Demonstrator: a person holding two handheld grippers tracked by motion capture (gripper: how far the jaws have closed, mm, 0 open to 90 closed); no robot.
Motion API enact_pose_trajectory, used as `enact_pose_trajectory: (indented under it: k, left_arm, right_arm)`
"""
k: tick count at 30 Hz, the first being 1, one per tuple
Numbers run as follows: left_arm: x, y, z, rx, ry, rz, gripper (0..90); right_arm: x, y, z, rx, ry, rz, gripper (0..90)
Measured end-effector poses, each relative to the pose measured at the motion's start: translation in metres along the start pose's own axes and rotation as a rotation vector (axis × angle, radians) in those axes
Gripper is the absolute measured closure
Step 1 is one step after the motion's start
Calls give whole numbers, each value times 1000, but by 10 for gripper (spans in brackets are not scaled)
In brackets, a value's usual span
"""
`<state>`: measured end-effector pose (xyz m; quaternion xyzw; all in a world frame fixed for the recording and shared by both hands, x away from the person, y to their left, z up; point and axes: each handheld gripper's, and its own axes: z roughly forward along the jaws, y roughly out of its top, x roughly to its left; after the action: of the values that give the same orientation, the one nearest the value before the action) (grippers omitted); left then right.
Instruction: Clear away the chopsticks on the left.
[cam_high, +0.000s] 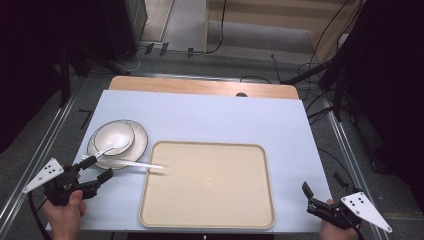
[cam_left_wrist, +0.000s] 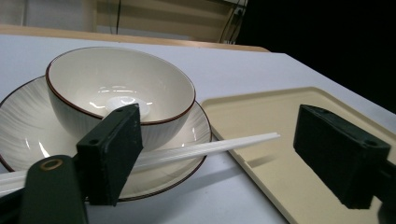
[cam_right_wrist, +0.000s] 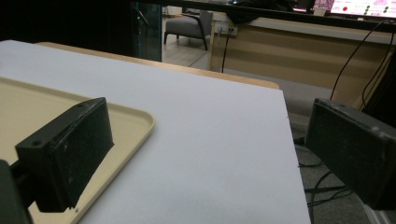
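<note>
A cream bowl (cam_high: 114, 136) with a dark rim stands on a matching plate (cam_high: 140, 146) at the table's left, and a white spoon (cam_high: 106, 149) seems to lie in it. White chopsticks (cam_high: 131, 164) lie across the plate's near rim, their tips over the left edge of the beige tray (cam_high: 207, 220). My left gripper (cam_high: 97, 169) is open just in front of the plate, with its jaws on either side of the chopsticks' near end. In the left gripper view the chopsticks (cam_left_wrist: 219, 147) run behind the left jaw, past the bowl (cam_left_wrist: 116, 86). My right gripper (cam_high: 309, 197) stands open at the table's near right corner, empty.
The tray (cam_right_wrist: 126, 128) lies to the left of the right gripper (cam_right_wrist: 205, 154), and bare table lies ahead up to the right edge (cam_right_wrist: 292, 154). Cables and stands are on the floor beyond the table.
</note>
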<state>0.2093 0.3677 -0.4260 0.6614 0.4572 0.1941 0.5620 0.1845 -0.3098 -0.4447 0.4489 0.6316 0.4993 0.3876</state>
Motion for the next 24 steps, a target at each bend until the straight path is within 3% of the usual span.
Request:
enact_pose_trajectory:
  k: [2,5,8,11,15,19,24]
  left_arm:
    - [-2,2,1,-4,7,-11,190]
    - [-7,4,4,14,36,-9,348]
    - [-15,6,9,56,69,2,621]
    - [-22,6,15,80,25,12,805]
    - [-35,6,27,170,8,66,900]
    - [-47,2,39,259,-13,112,900]
    - [-47,-2,49,301,17,107,900]
  right_arm:
    - [0,-1,1,-1,1,2,14]
    - [-1,-3,1,-3,20,18,14]
    - [-1,-4,0,-5,21,17,14]
    - [-1,-6,2,2,23,12,14]
    - [1,-6,4,13,20,8,14]
    - [6,-5,5,13,20,-19,14]
    - [12,-4,4,15,31,-30,14]
